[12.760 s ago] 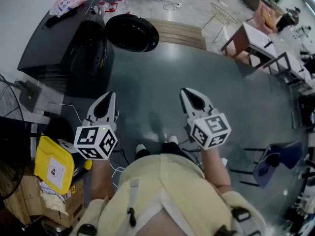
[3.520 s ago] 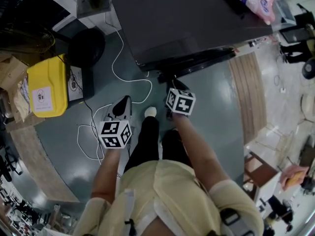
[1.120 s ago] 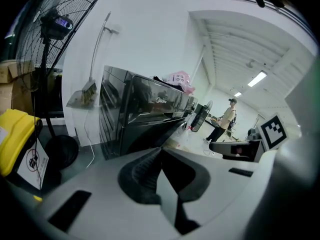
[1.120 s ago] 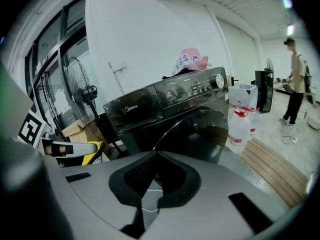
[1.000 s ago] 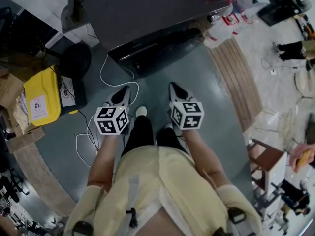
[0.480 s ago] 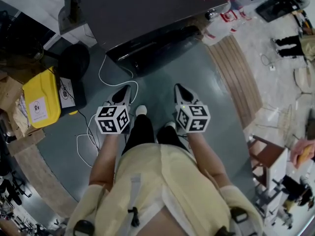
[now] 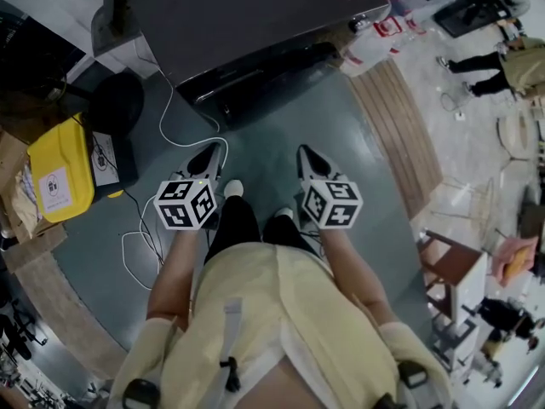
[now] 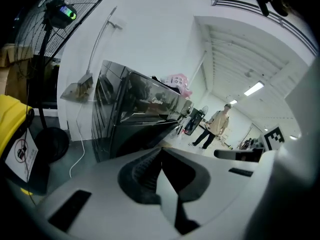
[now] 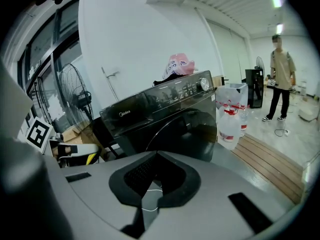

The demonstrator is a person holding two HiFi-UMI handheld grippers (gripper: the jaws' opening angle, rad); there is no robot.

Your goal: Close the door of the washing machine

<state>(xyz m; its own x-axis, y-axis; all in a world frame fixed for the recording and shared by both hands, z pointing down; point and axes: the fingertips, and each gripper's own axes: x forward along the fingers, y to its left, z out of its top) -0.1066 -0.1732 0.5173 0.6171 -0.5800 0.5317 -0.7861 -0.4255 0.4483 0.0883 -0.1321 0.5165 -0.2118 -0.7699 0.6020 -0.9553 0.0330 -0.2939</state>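
Note:
The black washing machine (image 7: 247,15) stands at the top of the head view, with its round front door (image 9: 187,131) lying flush against the front in the right gripper view. My left gripper (image 7: 209,153) and right gripper (image 7: 305,153) hover side by side above the grey floor, a short way back from the machine's front, both pointing at it. Neither touches it. The left gripper (image 8: 161,150) has its jaws together with nothing between them. So has the right gripper (image 9: 156,153).
A yellow box (image 7: 55,173) and a black fan base (image 7: 119,100) sit left of the machine, and a white cable (image 7: 149,228) trails over the floor. Wooden boards (image 7: 400,135) run on the right. Water bottles (image 9: 227,124) stand beside the machine. A person (image 9: 281,76) stands far right.
The door stood open in the earliest frame and now lies shut. My right gripper, then at the machine's front, has drawn back and drifted a little right. The left has kept still.

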